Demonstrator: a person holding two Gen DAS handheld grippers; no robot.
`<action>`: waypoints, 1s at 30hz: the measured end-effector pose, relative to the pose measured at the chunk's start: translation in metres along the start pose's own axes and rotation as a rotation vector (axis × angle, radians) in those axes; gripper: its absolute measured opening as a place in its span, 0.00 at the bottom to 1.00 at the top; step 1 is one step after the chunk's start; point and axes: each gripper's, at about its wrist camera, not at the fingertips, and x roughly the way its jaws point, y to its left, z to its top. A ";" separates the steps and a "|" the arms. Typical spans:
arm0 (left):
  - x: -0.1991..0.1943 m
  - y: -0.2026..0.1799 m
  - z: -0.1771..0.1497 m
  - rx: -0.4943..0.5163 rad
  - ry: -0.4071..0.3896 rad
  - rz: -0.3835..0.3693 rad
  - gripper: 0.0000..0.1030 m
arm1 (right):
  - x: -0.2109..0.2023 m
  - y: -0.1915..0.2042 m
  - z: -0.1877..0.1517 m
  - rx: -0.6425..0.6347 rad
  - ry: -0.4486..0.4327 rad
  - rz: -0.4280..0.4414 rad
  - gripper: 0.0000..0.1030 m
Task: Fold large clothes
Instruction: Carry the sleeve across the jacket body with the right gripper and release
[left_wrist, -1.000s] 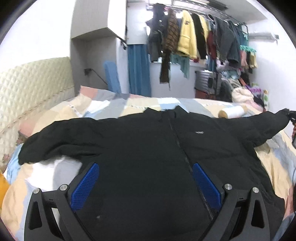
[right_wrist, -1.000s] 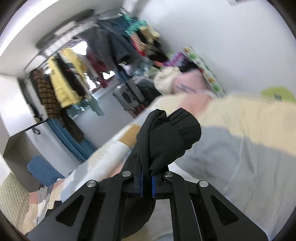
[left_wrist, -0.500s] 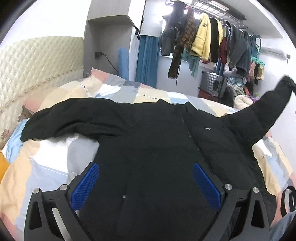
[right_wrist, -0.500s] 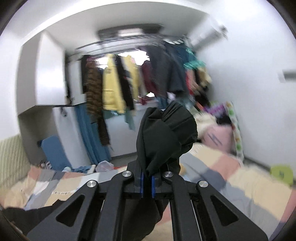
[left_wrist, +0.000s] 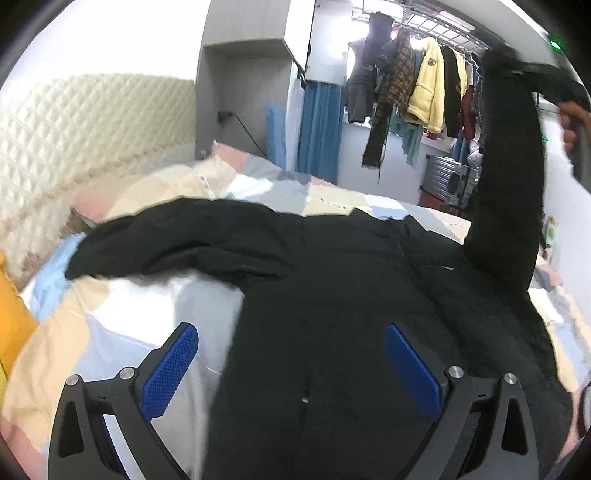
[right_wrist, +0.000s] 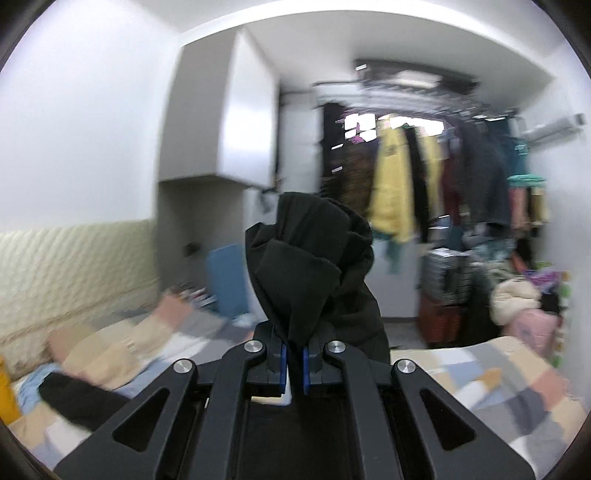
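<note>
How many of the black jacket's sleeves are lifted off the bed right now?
1. One sleeve is raised upright, its cuff pinched in the right claw. The other sleeve lies flat on the bed toward the headboard. The left claw is open, holding nothing.

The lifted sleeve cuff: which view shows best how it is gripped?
The right wrist view: the cuff sits bunched between the right gripper's closed jaws, close up. The left wrist view shows the whole raised sleeve of the black jacket, but the grip is small at the frame's edge.
</note>
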 end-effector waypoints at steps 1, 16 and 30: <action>-0.001 0.003 0.000 0.000 -0.015 0.005 0.99 | 0.010 0.018 -0.012 -0.025 0.025 0.030 0.05; 0.020 0.026 -0.007 0.024 -0.020 0.064 0.99 | 0.120 0.204 -0.239 -0.116 0.479 0.366 0.06; 0.041 0.036 -0.009 -0.037 0.029 0.007 0.99 | 0.142 0.228 -0.330 -0.157 0.686 0.367 0.15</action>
